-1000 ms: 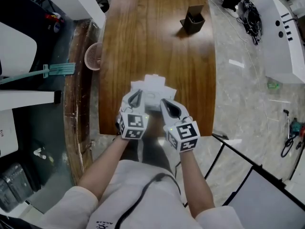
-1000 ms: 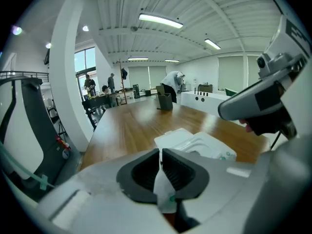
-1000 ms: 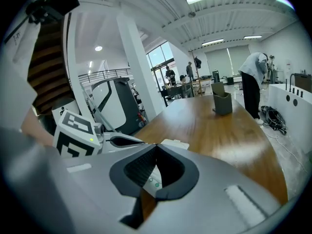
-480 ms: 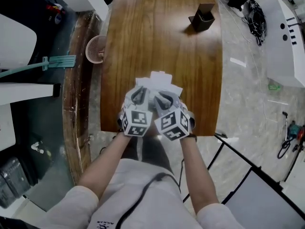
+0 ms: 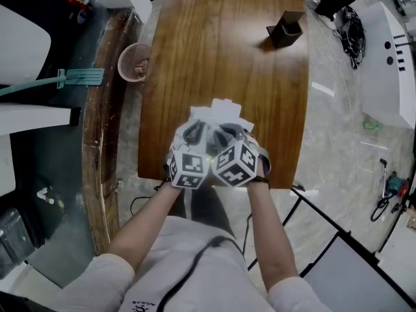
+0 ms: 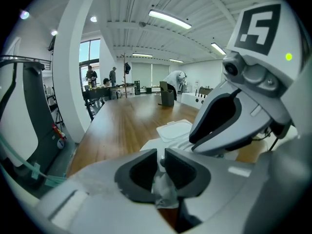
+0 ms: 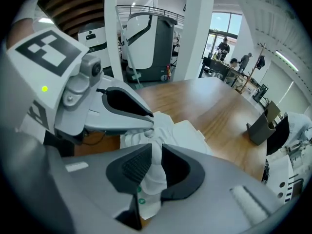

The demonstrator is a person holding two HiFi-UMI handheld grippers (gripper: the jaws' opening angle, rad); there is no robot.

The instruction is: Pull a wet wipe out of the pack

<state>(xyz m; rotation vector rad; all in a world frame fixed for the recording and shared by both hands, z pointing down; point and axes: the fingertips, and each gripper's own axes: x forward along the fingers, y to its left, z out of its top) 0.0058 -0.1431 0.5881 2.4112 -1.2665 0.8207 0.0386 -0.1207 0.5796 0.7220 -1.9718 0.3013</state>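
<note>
A white wet-wipe pack (image 5: pixel 222 110) lies near the front edge of the wooden table (image 5: pixel 221 44). Both grippers sit tight together over its near end. In the left gripper view my left gripper (image 5: pixel 194 132) (image 6: pixel 162 163) pinches a crumpled white wipe (image 6: pixel 165 191); its jaws have opened slightly within the last second. The pack's lid (image 6: pixel 173 129) shows just beyond it. My right gripper (image 5: pixel 227 134) (image 7: pixel 153 161) has just been closing, and a thick fold of the wipe (image 7: pixel 154 178) fills the gap between its pads. The fold runs up to the left gripper's fingers (image 7: pixel 127 110). The pack's near half is hidden in the head view.
A black holder (image 5: pixel 288 28) stands at the table's far right. A pink basket (image 5: pixel 132 62) and a green broom (image 5: pixel 65 79) are on the floor to the left. White machines and cables lie to the right. The table's front edge is right under my wrists.
My right gripper has rolled inward and dropped beside the left one, so the two marker cubes now sit side by side. Its jaws went around the wipe. The left gripper stayed in place.
</note>
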